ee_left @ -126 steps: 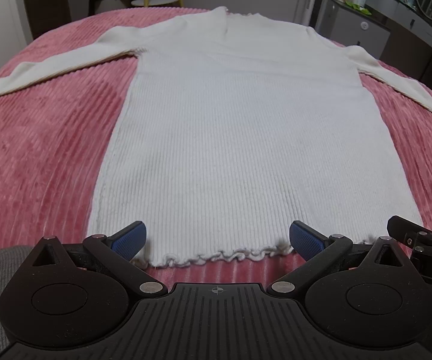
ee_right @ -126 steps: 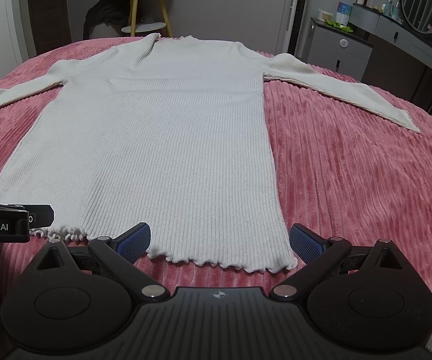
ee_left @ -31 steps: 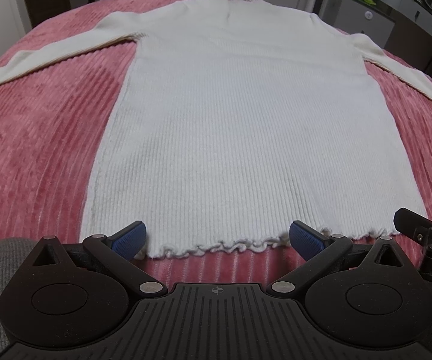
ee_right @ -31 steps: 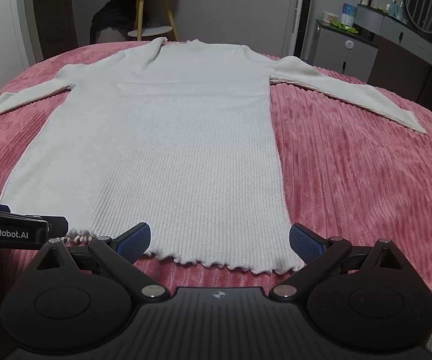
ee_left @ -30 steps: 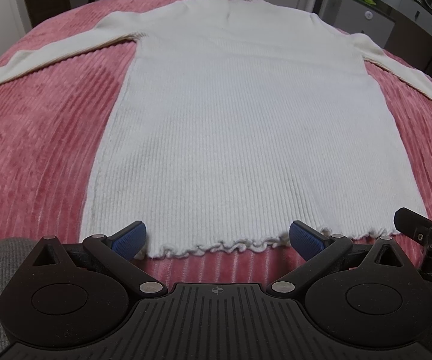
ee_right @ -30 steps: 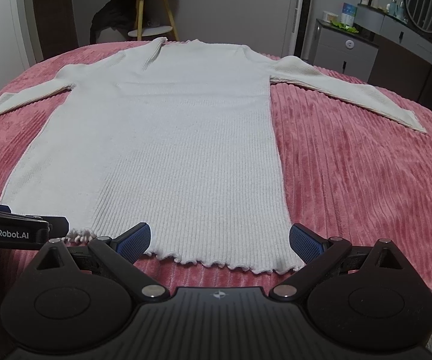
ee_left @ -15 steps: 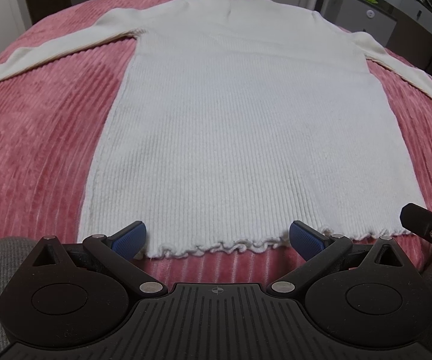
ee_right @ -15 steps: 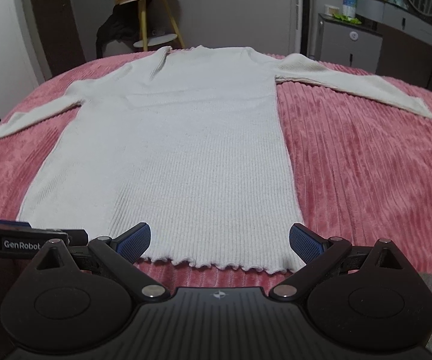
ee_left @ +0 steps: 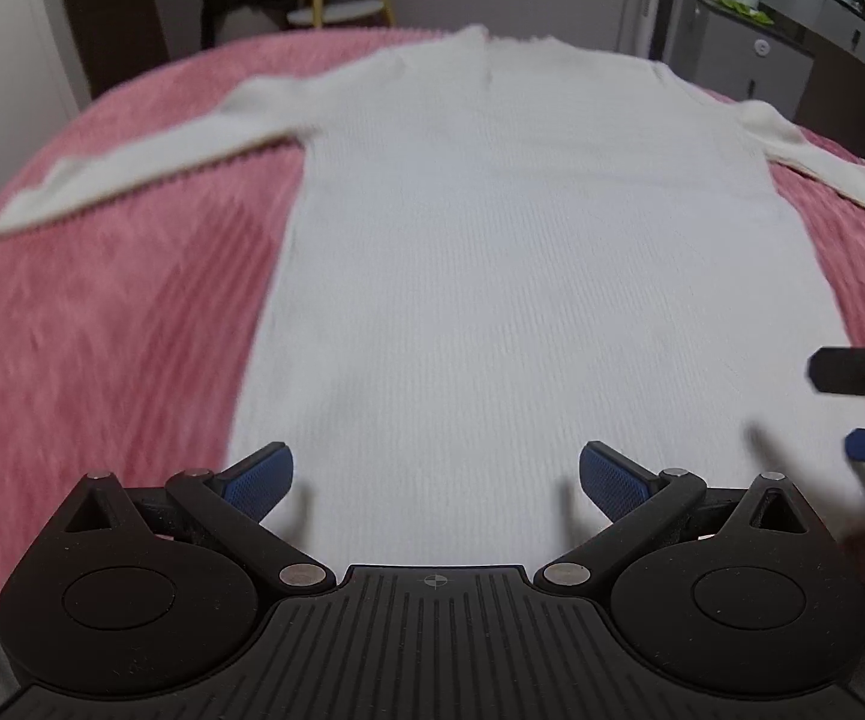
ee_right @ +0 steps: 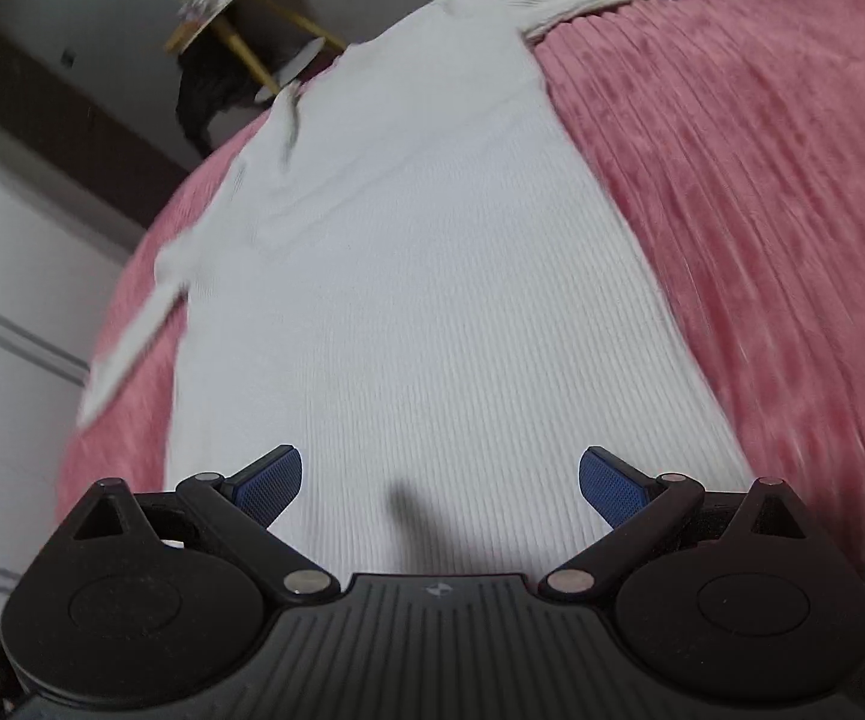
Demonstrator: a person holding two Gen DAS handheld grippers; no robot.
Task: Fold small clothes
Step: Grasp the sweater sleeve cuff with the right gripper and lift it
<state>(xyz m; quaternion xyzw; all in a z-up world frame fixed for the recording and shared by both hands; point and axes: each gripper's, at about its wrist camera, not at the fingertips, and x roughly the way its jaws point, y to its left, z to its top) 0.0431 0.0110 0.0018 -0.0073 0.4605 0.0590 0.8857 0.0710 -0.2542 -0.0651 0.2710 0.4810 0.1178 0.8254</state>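
Observation:
A white ribbed long-sleeved top lies flat on a pink ribbed bedspread, neck far, sleeves spread to both sides. My left gripper is open and empty, low over the hem end of the top. My right gripper is open and empty, tilted, over the lower body of the top. Its fingers show at the right edge of the left wrist view. The hem is hidden under both grippers.
The pink bedspread extends right of the top. A grey dresser with bottles and a mirror stands at the back right. A yellow-legged side table with dark clothing stands behind the bed.
Both grippers have moved forward over the hem onto the top's lower body. The right gripper has tilted sharply and swung left. Both stay open.

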